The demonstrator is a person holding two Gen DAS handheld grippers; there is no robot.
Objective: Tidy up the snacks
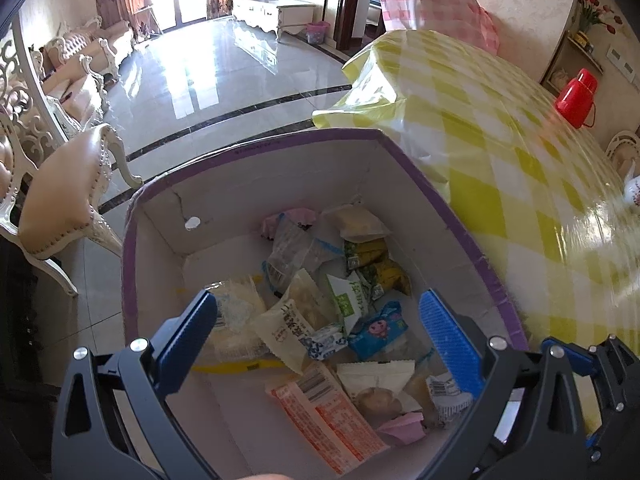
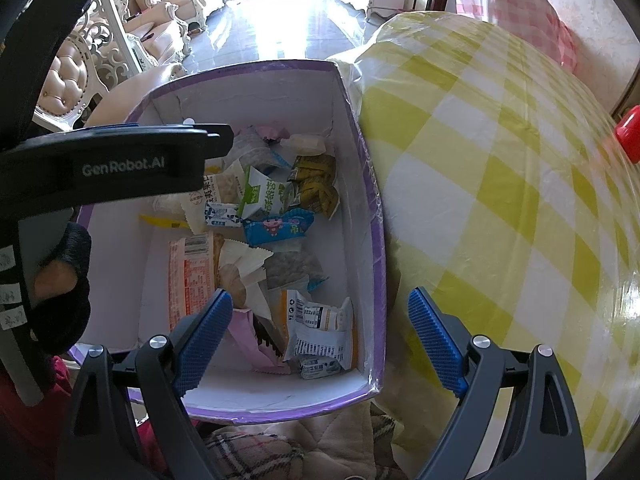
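Left wrist view. Left gripper [image 1: 318,330]: jaws spread wide, holding nothing, hanging over the open box. Cardboard box [image 1: 160,236], purple rim, white inside, one cracked far wall; stands just left of the table with the yellow-and-white check cloth [image 1: 520,184]. Contents, loosely heaped: orange-and-white long packet [image 1: 324,416] near; blue cartoon-printed sachet [image 1: 378,330] centre; green-and-white packet [image 1: 348,300]; two yellow-green sachets [image 1: 372,260] toward the far right; clear-wrapped pastry [image 1: 358,222] at the far wall; pink wrapper [image 1: 402,428] near. Red flask [image 1: 576,98] on the far right of the table. Padded chair [image 1: 68,204] to the left.

Right wrist view. Right gripper [image 2: 320,340]: jaws likewise parted and empty, over the near right part of the box [image 2: 372,240]. White-and-orange printed packet [image 2: 320,326] lies between its fingers' line of sight, atop the pink wrapper [image 2: 250,340]. The left gripper's black body crosses the left side, a gloved hand [image 2: 60,280] behind it.

Handling, by judgement: all packets look light, soft and crinkly, film slippery; pastry and cracker contents likely crushable. Best taken by a crimped end seal or flat across the narrow width, with gentle pressure.
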